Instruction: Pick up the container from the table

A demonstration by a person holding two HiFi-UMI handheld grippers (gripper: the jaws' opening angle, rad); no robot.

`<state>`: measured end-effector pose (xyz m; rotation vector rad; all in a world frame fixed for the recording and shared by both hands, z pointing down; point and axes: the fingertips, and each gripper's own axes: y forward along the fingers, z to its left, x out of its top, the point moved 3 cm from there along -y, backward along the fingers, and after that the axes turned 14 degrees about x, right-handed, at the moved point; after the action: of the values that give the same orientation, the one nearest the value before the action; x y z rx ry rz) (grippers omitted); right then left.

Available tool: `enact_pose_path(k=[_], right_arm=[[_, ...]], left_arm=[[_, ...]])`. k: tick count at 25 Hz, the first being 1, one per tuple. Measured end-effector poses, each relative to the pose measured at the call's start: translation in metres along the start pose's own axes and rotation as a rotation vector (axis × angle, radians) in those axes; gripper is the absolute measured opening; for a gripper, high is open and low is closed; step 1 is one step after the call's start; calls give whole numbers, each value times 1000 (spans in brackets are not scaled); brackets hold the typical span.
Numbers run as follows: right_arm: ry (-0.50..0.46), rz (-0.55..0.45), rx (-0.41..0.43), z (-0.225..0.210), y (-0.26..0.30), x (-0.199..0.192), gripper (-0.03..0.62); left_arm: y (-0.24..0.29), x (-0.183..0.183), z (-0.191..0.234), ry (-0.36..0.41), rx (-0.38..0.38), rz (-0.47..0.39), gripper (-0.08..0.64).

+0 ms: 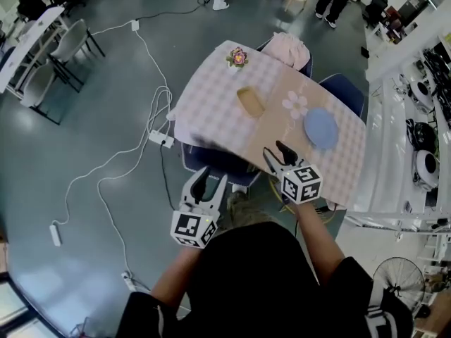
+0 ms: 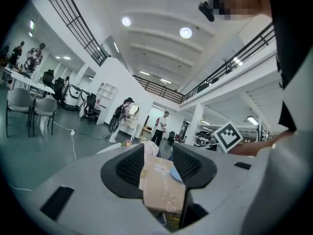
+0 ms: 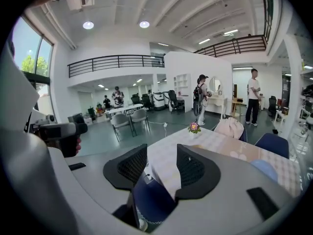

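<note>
The container (image 1: 250, 101) is a tan, oblong dish lying on the checked tablecloth (image 1: 211, 108), near the table's middle. Both grippers hang short of the table's near edge, apart from the container. My left gripper (image 1: 210, 180) is open and empty, over the floor by a blue chair. My right gripper (image 1: 277, 153) is open too, just at the table's near edge. In the left gripper view the jaws (image 2: 159, 163) stand apart, with the beige cloth (image 2: 161, 190) showing between them. The right gripper (image 3: 161, 168) view shows its jaws apart with nothing in them; I cannot make out the container there.
A blue plate (image 1: 321, 127) lies right of the container, and a small flower pot (image 1: 237, 58) stands at the far corner. A pink bag (image 1: 287, 48) rests on a far chair. A blue chair (image 1: 218, 162) is tucked under the near edge. Cables (image 1: 141, 129) trail across the floor at left.
</note>
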<state>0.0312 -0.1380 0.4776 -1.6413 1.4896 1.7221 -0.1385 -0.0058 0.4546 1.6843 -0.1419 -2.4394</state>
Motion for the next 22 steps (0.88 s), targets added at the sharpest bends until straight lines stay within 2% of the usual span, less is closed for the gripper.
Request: enact_pose_path(k=[5, 10, 19, 22], right_arm=[[16, 33, -29, -65, 26, 1, 160], [38, 81, -1, -123, 58, 1, 160], [135, 194, 58, -219, 123, -35, 160], [163, 222, 48, -251, 145, -50, 160]], left_arm=[[44, 6, 0, 10, 15, 1, 166], [96, 13, -12, 31, 41, 32, 166], [182, 6, -14, 19, 135, 123, 166], [201, 1, -13, 3, 177, 152, 165]])
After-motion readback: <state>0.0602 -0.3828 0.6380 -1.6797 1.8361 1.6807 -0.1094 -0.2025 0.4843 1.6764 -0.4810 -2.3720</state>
